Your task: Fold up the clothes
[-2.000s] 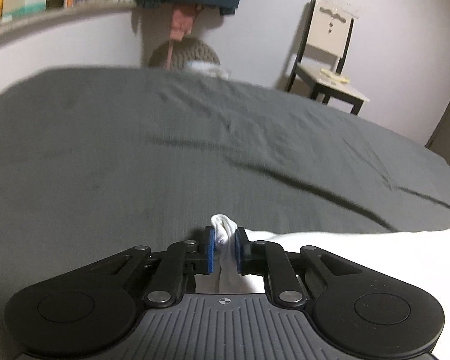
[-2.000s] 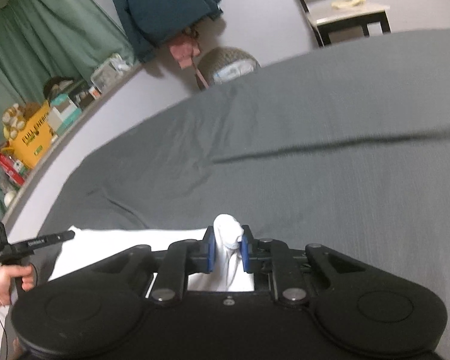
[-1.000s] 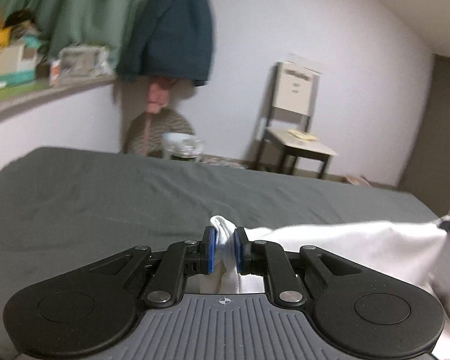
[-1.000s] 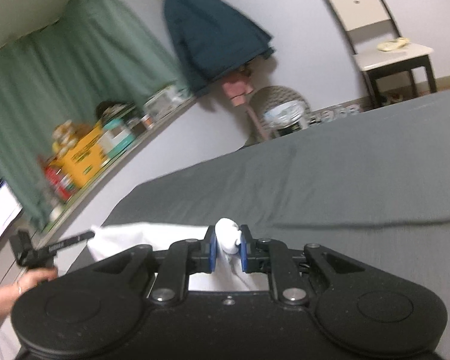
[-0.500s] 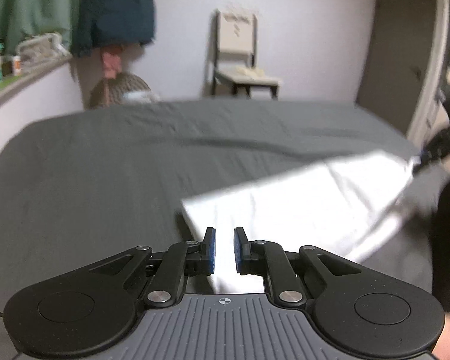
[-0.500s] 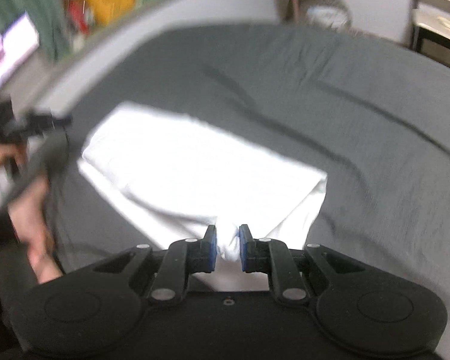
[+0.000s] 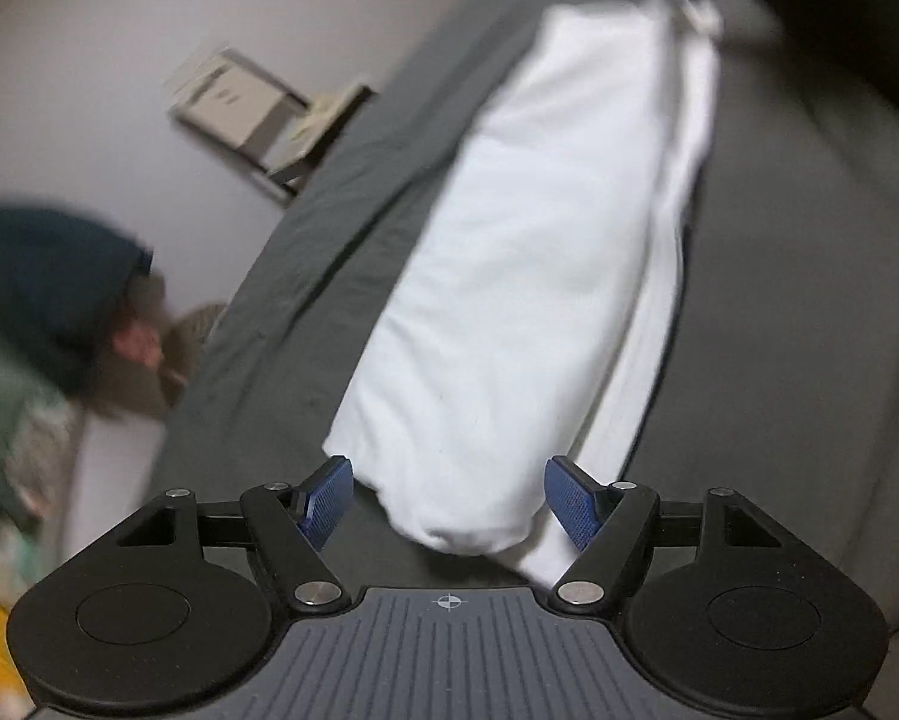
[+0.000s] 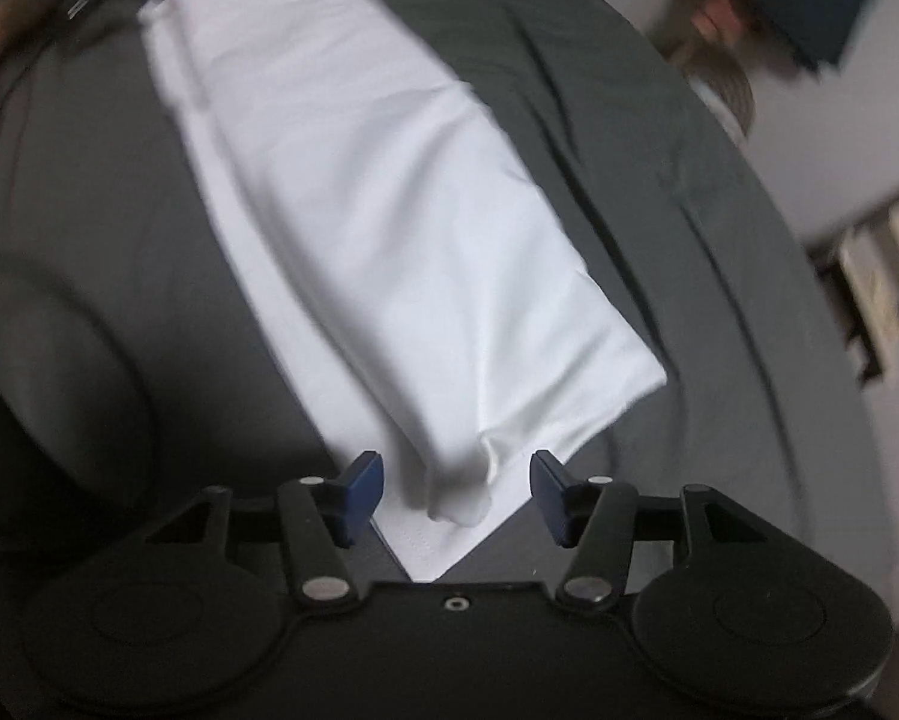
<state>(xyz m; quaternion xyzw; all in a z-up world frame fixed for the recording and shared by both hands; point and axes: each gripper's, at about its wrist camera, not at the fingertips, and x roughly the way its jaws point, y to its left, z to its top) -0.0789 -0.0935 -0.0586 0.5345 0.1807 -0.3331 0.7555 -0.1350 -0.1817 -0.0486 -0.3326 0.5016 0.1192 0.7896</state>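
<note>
While jaws opening, white garment (image 7: 509,276) unclamped.

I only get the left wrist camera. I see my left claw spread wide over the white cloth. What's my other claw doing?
Observer: The right claw is opening. A corner of the white cloth sits between its blue pads, but they aren't pressing on it.
Operator: Is the cloth lying flat over there?
Observer: Mostly. It lies on the grey bedsheet, but the top layer puckers into a small bump right by that claw.
Operator: Is anything sticking out?
Observer: Yes, a stitched hem of the under layer pokes out beneath the bump.
</note>
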